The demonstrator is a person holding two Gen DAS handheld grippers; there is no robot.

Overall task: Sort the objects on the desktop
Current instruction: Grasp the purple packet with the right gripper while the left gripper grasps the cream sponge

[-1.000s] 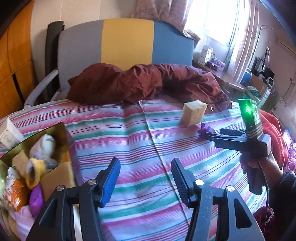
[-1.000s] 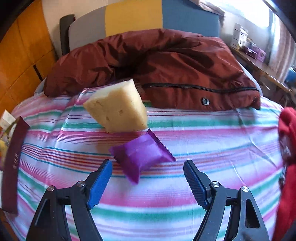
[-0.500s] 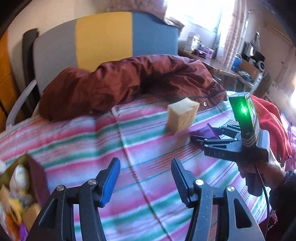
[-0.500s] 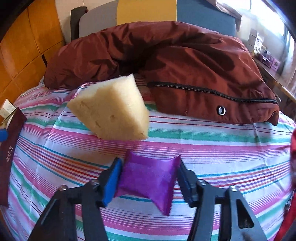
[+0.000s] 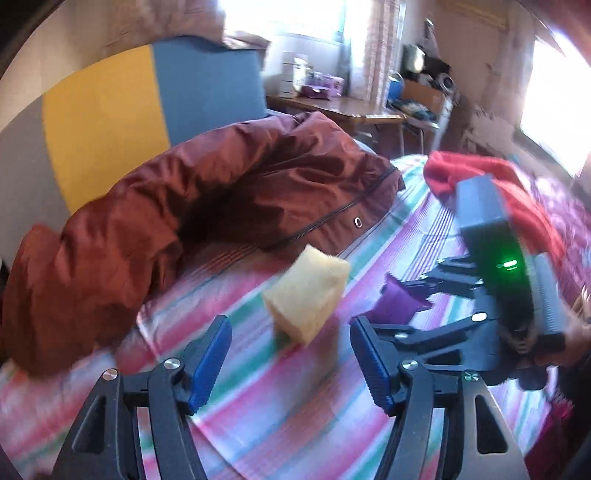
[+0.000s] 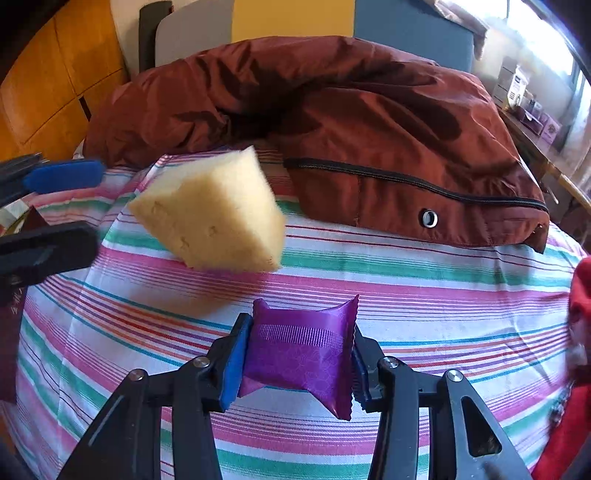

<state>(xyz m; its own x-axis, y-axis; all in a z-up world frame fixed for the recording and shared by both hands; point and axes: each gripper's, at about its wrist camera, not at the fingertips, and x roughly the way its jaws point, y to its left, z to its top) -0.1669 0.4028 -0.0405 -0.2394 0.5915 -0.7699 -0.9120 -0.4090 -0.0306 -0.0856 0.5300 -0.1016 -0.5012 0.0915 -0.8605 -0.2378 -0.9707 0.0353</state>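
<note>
Right claw (image 6: 297, 354) is closing on the purple packet (image 6: 301, 356), its blue pads pressing both sides of it just above the striped bedsheet (image 6: 424, 295). Left claw (image 5: 290, 362) is opening with nothing between its jaws, pointed at the yellow sponge (image 5: 306, 291), which sits on the sheet just beside the packet and near the brown jacket (image 6: 332, 110)

Resting on the bed (image 6: 424, 280): a sponge (image 6: 210, 218), with a jacket (image 6: 332, 122) heaped behind it against the headboard (image 6: 295, 18). Just in front of the sponge and slightly right, a small packet (image 6: 301, 354), pinched between the right tongs (image 6: 295, 358), which are closing. Left of the sponge, reaching in, the left tongs (image 5: 290, 363), opening, nothing between them. At the far right edge, a cloth (image 6: 580, 295).
</note>
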